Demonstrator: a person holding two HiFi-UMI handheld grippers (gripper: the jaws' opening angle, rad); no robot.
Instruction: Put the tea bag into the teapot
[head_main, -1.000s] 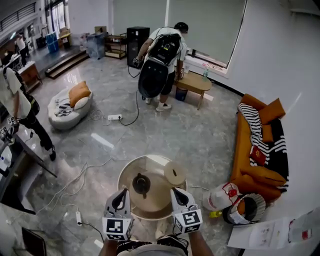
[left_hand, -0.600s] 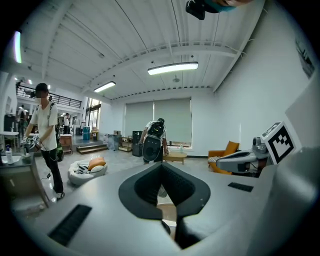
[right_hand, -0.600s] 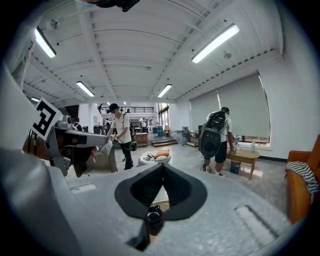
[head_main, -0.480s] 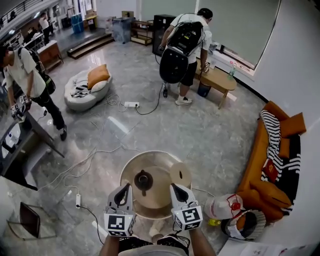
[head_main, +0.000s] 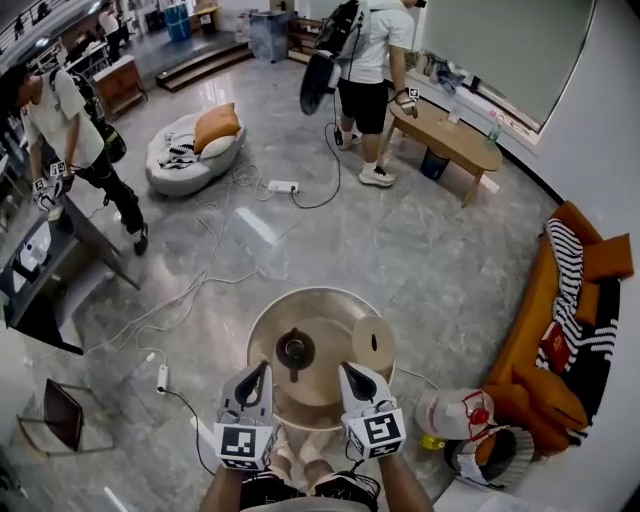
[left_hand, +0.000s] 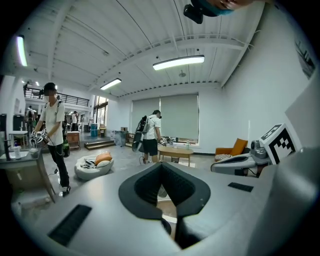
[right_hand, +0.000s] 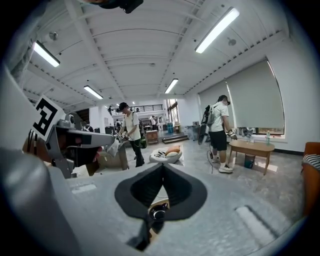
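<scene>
Teapot (head_main: 295, 352) looks dark and round, upright on tan round table (head_main: 325, 315).

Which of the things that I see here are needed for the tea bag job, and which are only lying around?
For the job:
- teapot
- round table under it
- left gripper and right gripper, both shut and empty
- no tea bag shows

Lying about:
- white floor seat
- orange sofa
- power strip
- wooden table
</scene>
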